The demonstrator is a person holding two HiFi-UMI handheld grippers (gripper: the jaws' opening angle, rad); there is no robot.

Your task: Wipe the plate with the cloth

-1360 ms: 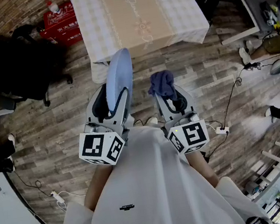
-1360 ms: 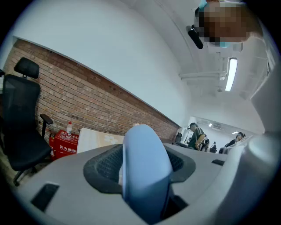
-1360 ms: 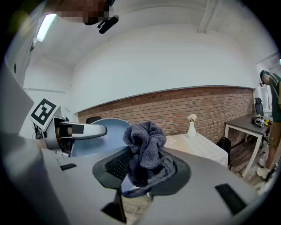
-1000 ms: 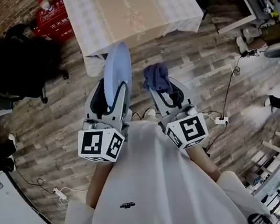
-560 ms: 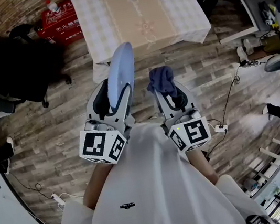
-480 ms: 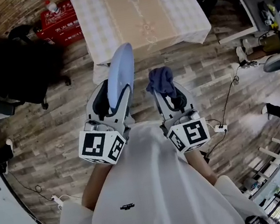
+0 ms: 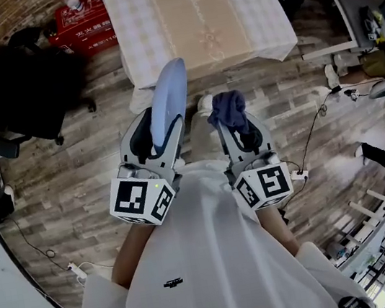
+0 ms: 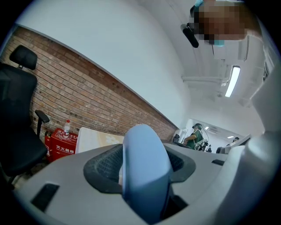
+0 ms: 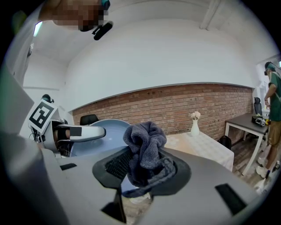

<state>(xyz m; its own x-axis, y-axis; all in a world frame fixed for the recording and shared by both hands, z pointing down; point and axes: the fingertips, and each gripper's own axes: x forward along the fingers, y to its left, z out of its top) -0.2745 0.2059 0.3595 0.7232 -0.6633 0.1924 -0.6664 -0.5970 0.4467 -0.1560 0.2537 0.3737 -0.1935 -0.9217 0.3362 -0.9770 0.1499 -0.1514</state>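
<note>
A pale blue plate (image 7: 167,102) stands on edge above the wooden floor, with my left gripper (image 7: 154,135) shut on its lower rim. In the left gripper view the plate (image 8: 145,169) shows edge-on between the jaws. My right gripper (image 7: 237,126) is shut on a bunched dark blue cloth (image 7: 229,109), a short gap to the right of the plate. In the right gripper view the cloth (image 9: 145,149) rises from the jaws, and the plate's face (image 9: 103,132) shows to its left, held by the left gripper (image 9: 72,132).
A table with a checked and beige cloth (image 7: 194,10) stands just ahead of both grippers, with a white vase (image 9: 195,127) on it. A red box (image 7: 85,21) and a black chair (image 7: 14,92) are at the left. Cables (image 7: 314,136) lie on the floor at the right.
The view has swayed a little. Both grippers keep their hold, plate and cloth staying side by side with the same gap.
</note>
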